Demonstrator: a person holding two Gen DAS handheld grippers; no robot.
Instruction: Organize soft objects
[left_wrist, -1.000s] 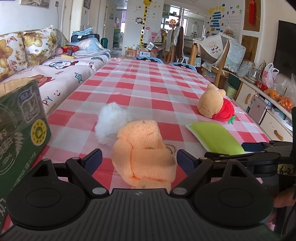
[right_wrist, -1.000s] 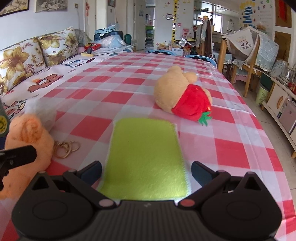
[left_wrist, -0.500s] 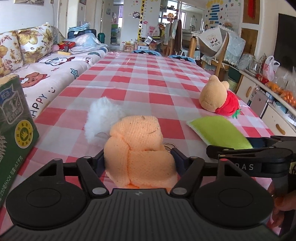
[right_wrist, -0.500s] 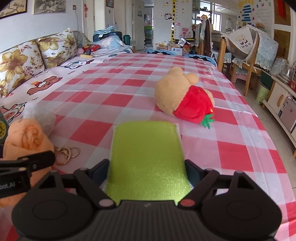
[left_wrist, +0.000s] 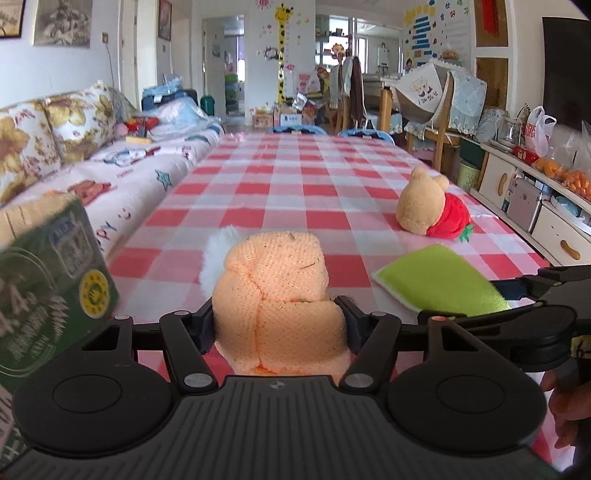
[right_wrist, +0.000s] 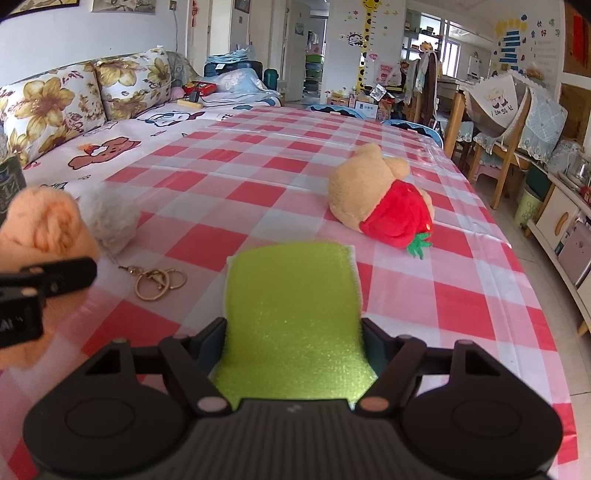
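My left gripper (left_wrist: 279, 321) is shut on an orange knitted soft toy (left_wrist: 275, 295) with a white pompom (left_wrist: 216, 254) behind it, lifted a little off the red-checked table (left_wrist: 295, 177). My right gripper (right_wrist: 293, 343) is shut on a green sponge pad (right_wrist: 291, 314), its far end raised off the cloth. The pad also shows in the left wrist view (left_wrist: 439, 280), and the orange toy in the right wrist view (right_wrist: 40, 229). A tan plush bear in a red strawberry suit (right_wrist: 384, 199) lies on the table beyond the pad.
A green carton (left_wrist: 48, 280) stands at the table's left edge next to my left gripper. A gold keyring (right_wrist: 157, 282) lies on the cloth by the pompom (right_wrist: 107, 218). A sofa (left_wrist: 74, 155) runs along the left; chairs and cabinets (left_wrist: 535, 206) stand on the right.
Both grippers closed from wide open: the left onto the orange toy, the right onto the green pad. Both objects have risen slightly off the table.
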